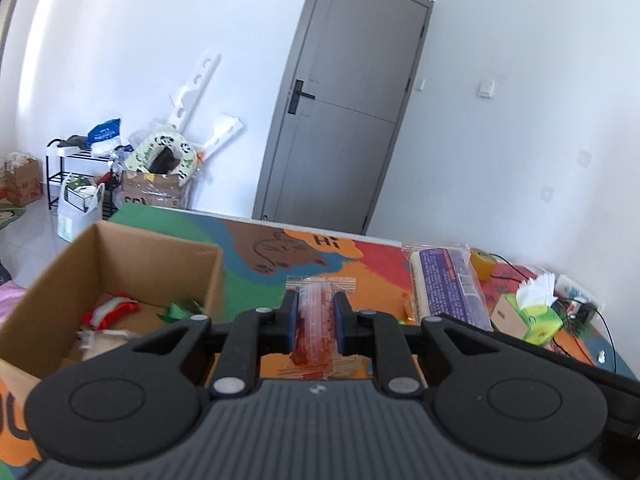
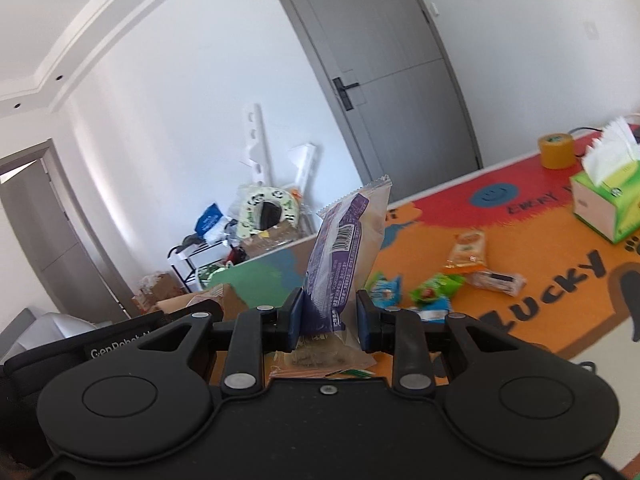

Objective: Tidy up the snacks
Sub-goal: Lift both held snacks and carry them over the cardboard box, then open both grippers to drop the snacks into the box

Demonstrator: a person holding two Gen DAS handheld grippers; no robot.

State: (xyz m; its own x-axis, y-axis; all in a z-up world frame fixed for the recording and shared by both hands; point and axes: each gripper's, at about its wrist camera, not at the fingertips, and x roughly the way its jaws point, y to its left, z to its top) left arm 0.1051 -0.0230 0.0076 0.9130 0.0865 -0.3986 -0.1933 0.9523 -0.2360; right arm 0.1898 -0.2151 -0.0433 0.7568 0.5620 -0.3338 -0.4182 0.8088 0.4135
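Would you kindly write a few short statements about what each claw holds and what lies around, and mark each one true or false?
1. The left claw is shut on a red snack packet. True.
2. The right claw is open with nothing in it. False: it grips a purple snack packet.
3. The cardboard box already has snacks inside. True.
4. The grey door stands wide open. False: it is shut.
5. The tissue box lies inside the cardboard box. False: it stands on the colourful mat.
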